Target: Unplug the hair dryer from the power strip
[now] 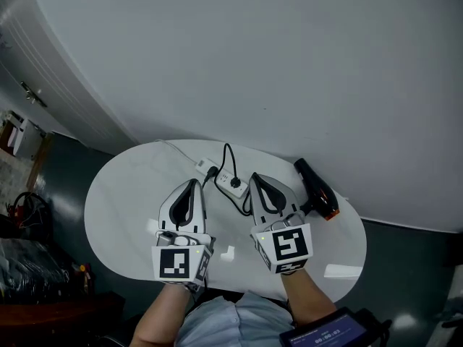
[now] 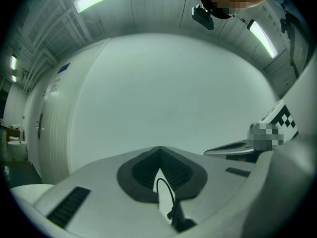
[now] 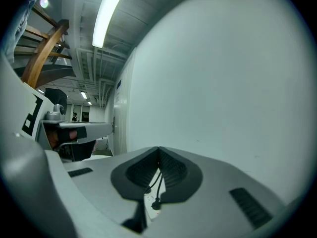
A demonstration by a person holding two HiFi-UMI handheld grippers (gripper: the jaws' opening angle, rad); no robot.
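Observation:
A white power strip lies on the white oval table with a black plug in it and a black cord looping behind. The black hair dryer, with an orange part at its end, lies at the table's right. My left gripper hovers just left of the strip with its jaws shut and empty. My right gripper hovers between strip and dryer, also shut and empty. In the right gripper view, below the closed tips, the strip and plug show. The left gripper view shows its tips together.
A white wall stands right behind the table. Dark floor surrounds the table, with clutter at the left. A dark device with a lit screen sits at my waist. A second plug sits at the strip's left end.

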